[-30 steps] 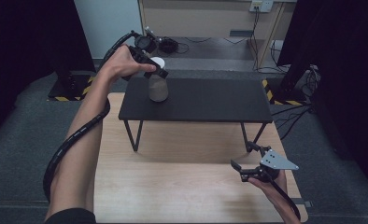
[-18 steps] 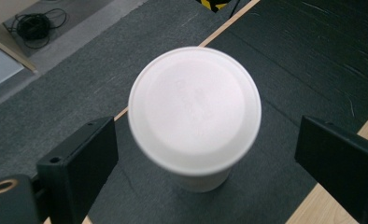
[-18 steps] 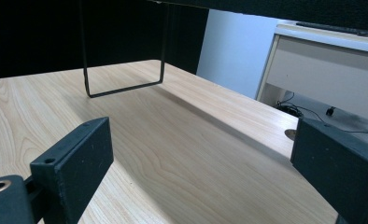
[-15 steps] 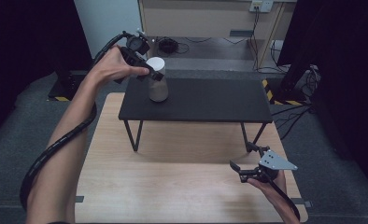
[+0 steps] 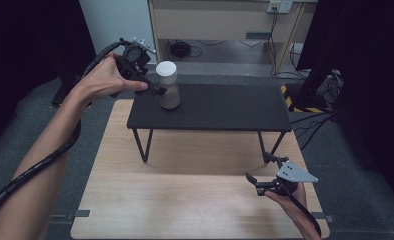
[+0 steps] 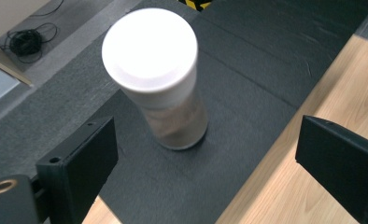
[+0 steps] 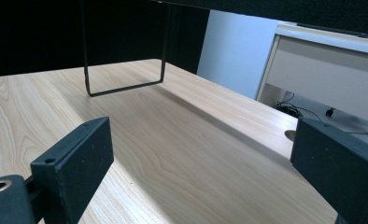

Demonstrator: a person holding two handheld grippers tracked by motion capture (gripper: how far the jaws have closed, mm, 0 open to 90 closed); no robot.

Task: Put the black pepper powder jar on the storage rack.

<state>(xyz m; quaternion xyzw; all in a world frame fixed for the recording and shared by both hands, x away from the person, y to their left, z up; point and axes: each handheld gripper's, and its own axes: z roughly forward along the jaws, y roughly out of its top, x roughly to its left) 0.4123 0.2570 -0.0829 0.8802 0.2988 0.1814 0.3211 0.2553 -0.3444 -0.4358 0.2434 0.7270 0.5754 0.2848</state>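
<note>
1. Left tool [image 5: 157,90], upper left of the high view, has just been opening; its jaws now stand wide and clear of the jar [image 5: 168,85].
2. A second ago that tool sat right at the jar; now it has drawn back toward the left of the frame, just beside it.
3. From the left gripper view, the jar [image 6: 161,79] stands upright with its white lid on, ahead of the spread jaws, untouched.
4. Jar's spot: left end of the black raised tabletop [image 5: 225,107], same as before.
5. Right tool [image 5: 263,170], lower right, hovers wide and empty over the wooden tabletop [image 5: 185,190], unmoved.
</note>
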